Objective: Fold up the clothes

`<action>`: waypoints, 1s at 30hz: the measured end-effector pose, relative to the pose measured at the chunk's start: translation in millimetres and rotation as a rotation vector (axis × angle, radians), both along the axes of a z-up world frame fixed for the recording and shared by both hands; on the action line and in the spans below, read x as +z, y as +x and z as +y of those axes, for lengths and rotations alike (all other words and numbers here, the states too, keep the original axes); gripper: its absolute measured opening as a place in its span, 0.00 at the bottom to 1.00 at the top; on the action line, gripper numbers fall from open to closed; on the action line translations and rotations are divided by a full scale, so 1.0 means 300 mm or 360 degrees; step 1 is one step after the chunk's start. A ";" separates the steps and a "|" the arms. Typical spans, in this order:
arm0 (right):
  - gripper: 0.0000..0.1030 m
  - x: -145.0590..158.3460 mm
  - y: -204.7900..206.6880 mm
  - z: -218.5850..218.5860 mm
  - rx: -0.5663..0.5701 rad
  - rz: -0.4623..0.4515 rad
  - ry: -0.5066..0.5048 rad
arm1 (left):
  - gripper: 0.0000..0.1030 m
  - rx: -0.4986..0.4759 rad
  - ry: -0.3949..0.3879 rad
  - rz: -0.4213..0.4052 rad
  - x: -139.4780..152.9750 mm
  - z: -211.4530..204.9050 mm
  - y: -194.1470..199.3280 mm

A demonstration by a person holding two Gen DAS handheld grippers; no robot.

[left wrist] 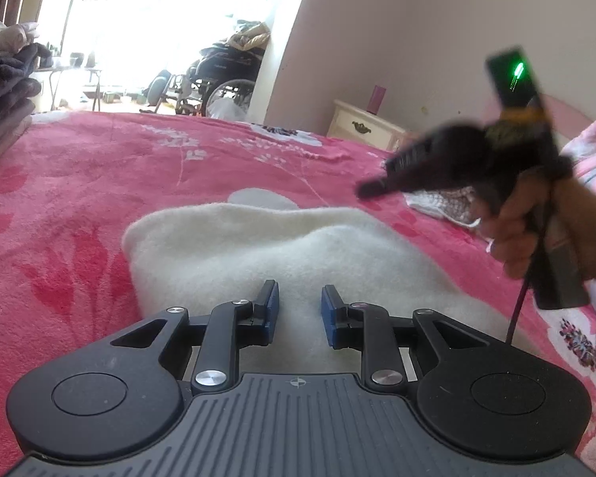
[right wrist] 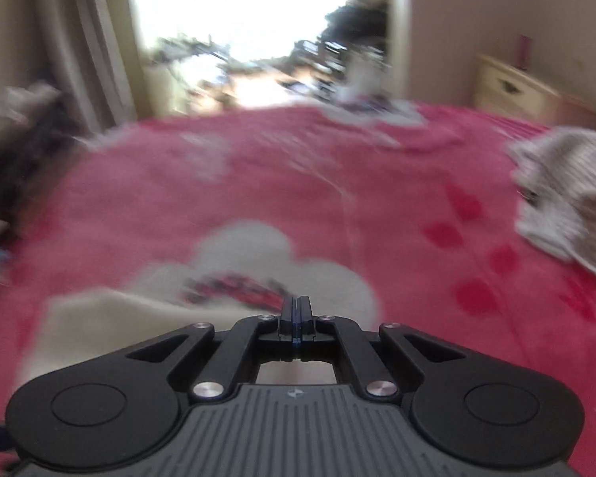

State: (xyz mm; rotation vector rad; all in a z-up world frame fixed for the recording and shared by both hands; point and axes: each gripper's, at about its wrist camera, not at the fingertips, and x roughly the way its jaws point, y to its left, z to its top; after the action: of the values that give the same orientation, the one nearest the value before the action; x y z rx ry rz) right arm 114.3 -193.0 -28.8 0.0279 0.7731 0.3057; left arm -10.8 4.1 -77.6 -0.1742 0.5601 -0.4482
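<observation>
Left tool [left wrist: 298,314] hovering spread, empty, over cream fleecy folded garment [left wrist: 258,246] lying on pink floral bedspread [left wrist: 79,183], lined up to pinch. Right tool [right wrist: 297,320] pressed together, empty, swinging across bed.

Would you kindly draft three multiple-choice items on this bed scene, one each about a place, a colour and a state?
1. Where does the cream garment lie?
A. On the nightstand
B. On the pink blanket, before the left gripper
C. On the wheelchair

2. What colour are the left gripper's pads?
A. Blue
B. Yellow
C. White

3. How do the right gripper's jaws stand?
A. Wide open
B. Clamped on a sock
C. Shut with nothing between

Key: 1 B, it rests on the pink blanket ahead of the left gripper; 2 A, the pads show blue; 3 C, the right gripper shows its pads pressed together, empty.
</observation>
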 end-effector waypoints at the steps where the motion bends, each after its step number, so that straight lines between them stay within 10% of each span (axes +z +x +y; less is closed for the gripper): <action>1: 0.00 0.009 -0.010 0.020 0.0087 0.0017 0.0048 | 0.23 -0.0003 -0.0003 0.0002 0.001 0.001 0.001; 9: 0.00 -0.094 0.133 0.026 -0.0080 0.0260 0.0074 | 0.24 -0.0012 -0.0027 -0.0024 -0.010 0.016 -0.016; 17: 0.00 -0.085 0.189 0.201 0.0365 0.0531 0.0120 | 0.25 -0.0021 -0.0035 -0.0041 -0.014 0.022 -0.026; 22: 0.01 -0.156 0.311 0.238 0.0106 0.0530 0.0168 | 0.26 -0.0027 -0.0034 -0.0046 -0.016 0.025 -0.032; 30: 0.00 -0.103 0.258 0.423 0.0808 0.0660 0.0100 | 0.26 -0.0053 -0.0038 -0.0047 -0.020 0.036 -0.035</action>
State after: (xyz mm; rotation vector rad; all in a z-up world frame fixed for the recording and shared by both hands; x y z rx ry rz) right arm 191.7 -66.2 -59.7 -0.0490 1.1799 0.8238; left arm -21.2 14.8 -83.5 -0.1810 0.5293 -0.4891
